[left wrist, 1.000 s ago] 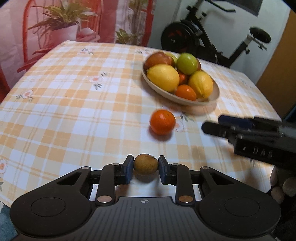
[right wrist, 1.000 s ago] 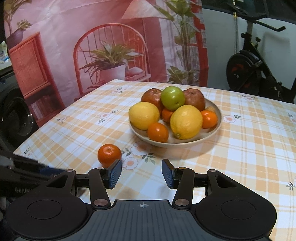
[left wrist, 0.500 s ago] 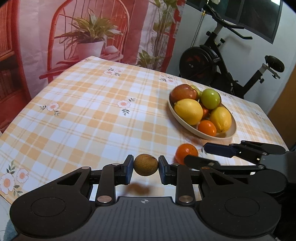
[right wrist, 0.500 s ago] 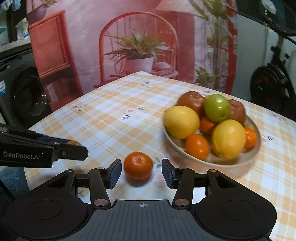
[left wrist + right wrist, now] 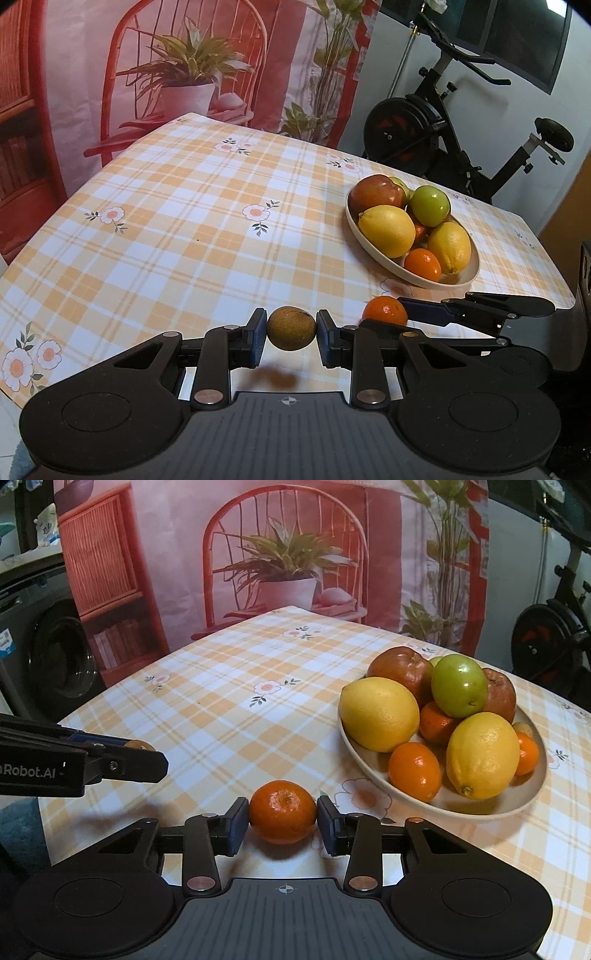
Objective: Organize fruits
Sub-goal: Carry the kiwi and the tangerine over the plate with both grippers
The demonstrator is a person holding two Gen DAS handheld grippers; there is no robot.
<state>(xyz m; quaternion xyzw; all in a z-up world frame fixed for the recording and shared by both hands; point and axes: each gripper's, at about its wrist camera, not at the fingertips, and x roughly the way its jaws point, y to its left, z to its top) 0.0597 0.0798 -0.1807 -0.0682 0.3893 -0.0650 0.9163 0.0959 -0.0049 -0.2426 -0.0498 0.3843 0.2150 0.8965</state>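
My left claw (image 5: pixel 291 332) is clamped on a small brown fruit (image 5: pixel 291 328), held clear of the bench (image 5: pixel 166 229) with its shadow below, on the near side of the bowl (image 5: pixel 480 808) and well apart from it. My right claw (image 5: pixel 283 821) is closing around a loose mandarin (image 5: pixel 283 811) that sits on the bench just in front of the bowl's near rim; the fruit is between the pads and both appear to touch its sides. To do this step well, I judge that I should finish the squeeze gently across the mandarin's widest part, since its skin is soft and its round shape could roll out of a lopsided grip, then lift straight up before moving towards the bowl. The bowl is already heaped, so I should set each fruit into a low gap near the rim, not on the crest, where it might dislodge the pile. Counting what I can see: one bowl; in it two lemons (image 5: pixel 378 712), one green apple (image 5: pixel 459 685), two reddish apples (image 5: pixel 400 670), three small orange fruits (image 5: pixel 414 771), a sliver of pale green fruit behind the apples, and a tan scrap at the far rim that I cannot identify. Outside the bowl there are two fruits, one at each claw.
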